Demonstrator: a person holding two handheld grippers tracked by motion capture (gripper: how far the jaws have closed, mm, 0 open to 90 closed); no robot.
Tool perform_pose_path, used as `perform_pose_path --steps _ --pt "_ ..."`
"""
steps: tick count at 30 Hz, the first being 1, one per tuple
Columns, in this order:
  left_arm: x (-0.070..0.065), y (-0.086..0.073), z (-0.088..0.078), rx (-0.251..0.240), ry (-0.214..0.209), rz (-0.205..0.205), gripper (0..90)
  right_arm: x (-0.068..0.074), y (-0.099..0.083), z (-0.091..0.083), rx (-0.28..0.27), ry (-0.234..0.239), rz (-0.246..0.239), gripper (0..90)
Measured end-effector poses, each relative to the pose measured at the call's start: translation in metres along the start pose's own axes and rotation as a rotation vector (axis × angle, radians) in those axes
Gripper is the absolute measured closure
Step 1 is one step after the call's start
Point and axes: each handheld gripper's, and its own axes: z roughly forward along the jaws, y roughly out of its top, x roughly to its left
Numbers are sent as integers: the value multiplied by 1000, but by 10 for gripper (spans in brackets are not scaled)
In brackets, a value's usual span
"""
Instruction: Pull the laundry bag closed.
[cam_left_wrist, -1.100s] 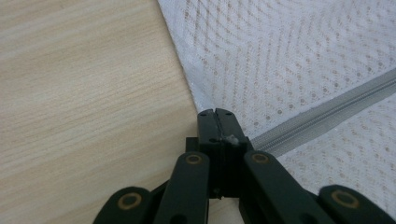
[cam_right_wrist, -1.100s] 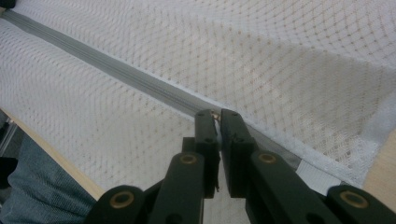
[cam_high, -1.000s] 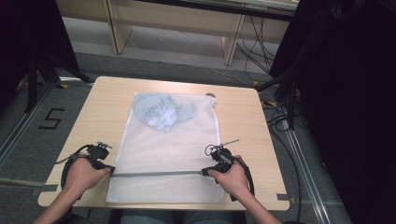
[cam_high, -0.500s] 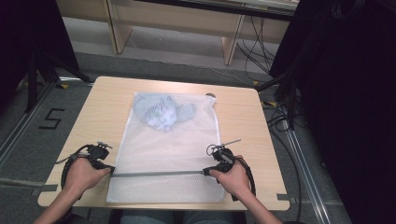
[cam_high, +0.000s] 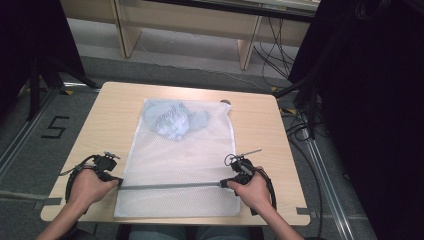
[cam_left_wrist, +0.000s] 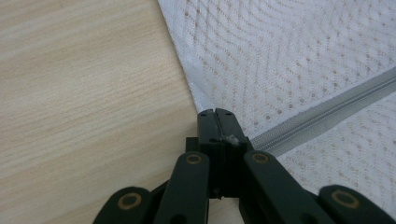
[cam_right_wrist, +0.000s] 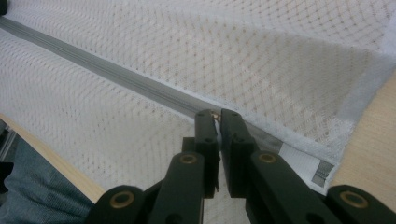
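Observation:
A white mesh laundry bag (cam_high: 180, 160) lies flat on the wooden table (cam_high: 100, 120), with a light blue garment (cam_high: 172, 120) inside near its far end. A grey zipper (cam_high: 170, 186) runs across the bag's near part. My left gripper (cam_high: 119, 183) is at the zipper's left end. In the left gripper view it (cam_left_wrist: 215, 113) is shut on the bag's edge where the zipper (cam_left_wrist: 327, 112) ends. My right gripper (cam_high: 223, 183) is at the zipper's right end. In the right gripper view it (cam_right_wrist: 215, 114) is shut on a small metal zipper pull, beside the zipper (cam_right_wrist: 116, 74).
A white label (cam_right_wrist: 303, 165) is sewn at the bag's corner by the right gripper. The table's near edge runs close under both hands, with the person's jeans (cam_right_wrist: 28, 191) below it. Dark stands and cables (cam_high: 300, 115) lie on the floor to the right.

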Motion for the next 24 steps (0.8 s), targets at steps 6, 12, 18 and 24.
perform_pose_path --steps 6,12,18,24 --pt "0 0 0 2 0 3 900 -1 -1 -1 -5 0 17 870" --pt "0 0 0 3 -1 4 900 -3 -2 -3 -11 -1 18 869" --pt "1 0 0 5 -2 6 900 -4 -2 -5 -3 7 36 870" --pt "0 0 0 4 -1 4 900 -9 -2 -7 -14 5 28 870"
